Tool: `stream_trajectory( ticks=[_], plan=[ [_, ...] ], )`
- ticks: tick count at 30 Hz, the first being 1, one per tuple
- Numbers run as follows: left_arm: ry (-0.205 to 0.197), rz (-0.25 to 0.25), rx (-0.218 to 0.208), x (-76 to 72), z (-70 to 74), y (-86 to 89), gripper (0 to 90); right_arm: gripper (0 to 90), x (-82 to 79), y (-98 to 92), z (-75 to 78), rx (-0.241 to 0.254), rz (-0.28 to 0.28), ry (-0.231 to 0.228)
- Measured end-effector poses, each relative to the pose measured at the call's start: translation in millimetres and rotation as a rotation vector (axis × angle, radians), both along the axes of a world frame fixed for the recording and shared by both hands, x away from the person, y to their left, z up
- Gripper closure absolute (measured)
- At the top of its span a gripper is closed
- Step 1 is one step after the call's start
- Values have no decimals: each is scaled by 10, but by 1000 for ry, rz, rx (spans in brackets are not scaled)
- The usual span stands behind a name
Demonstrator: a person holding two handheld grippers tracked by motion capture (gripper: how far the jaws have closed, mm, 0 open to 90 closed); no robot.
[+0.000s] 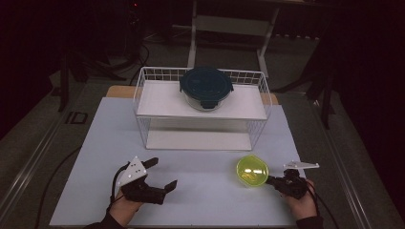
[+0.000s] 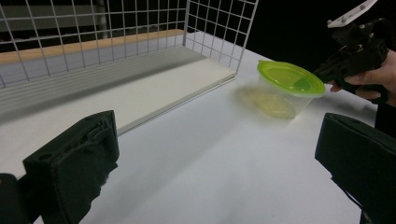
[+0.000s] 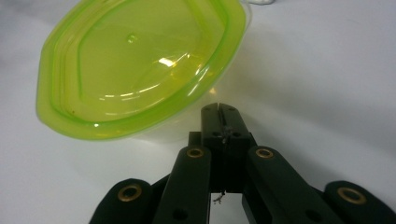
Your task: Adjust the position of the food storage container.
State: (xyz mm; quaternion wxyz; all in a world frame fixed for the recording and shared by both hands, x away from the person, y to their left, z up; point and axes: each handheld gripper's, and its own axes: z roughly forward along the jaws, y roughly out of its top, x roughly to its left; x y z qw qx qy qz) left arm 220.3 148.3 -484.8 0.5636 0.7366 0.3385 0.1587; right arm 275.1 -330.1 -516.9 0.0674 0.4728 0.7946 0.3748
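A clear tub with a yellow-green lid (image 1: 252, 171) stands on the white table, front right. My right gripper (image 1: 270, 180) lies low at the tub's right side. Its jaws are shut, with nothing visible between them. In the right gripper view the closed tip (image 3: 219, 109) sits just under the lid's rim (image 3: 140, 65), against the tub's clear wall. My left gripper (image 1: 162, 172) rests at the front left with its jaws wide open and holds nothing. In the left gripper view, its open gripper (image 2: 215, 168) faces the tub (image 2: 289, 79) from well short of it.
A white wire rack (image 1: 143, 90) stands at the table's back middle, with a lower board (image 1: 198, 140) and an upper shelf. On that shelf sits a glass container with a dark blue lid (image 1: 206, 87). Bare tabletop lies between the two grippers.
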Motion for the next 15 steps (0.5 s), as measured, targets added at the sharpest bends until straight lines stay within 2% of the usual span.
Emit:
stream_trajectory(
  ticks=[6, 15],
  plan=[
    [-3, -1, 2, -3, 2, 0, 0, 900, 7, 71, -8, -7, 21, 3],
    [-4, -1, 4, -7, 1, -2, 0, 900, 70, 23, 5, -15, -10, -1]
  ],
)
